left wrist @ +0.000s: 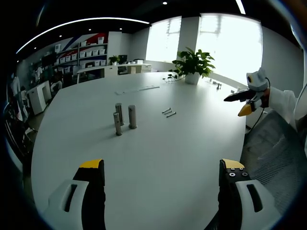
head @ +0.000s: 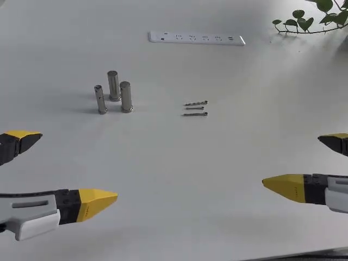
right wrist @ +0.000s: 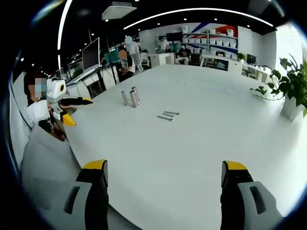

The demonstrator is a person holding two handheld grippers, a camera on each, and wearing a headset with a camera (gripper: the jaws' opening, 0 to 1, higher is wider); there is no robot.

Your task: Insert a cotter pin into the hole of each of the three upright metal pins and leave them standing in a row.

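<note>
My left claw [head: 79,166] and right claw [head: 290,160] gape empty, nothing started. Three upright silver metal pins [head: 114,91] cluster on the white tabletop [head: 174,163] (thin grey cotter pins [head: 196,108] lie nearby); next, pinch one.

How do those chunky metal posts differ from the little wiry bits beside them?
The metal pins stand upright; the cotter pins lie flat. The metal pins are thick cylinders, the cotter pins thin and wiry. The metal pins huddle in a cluster; the cotter pins lie parallel, side by side. Both: three of each, silvery, on the white table.
</note>
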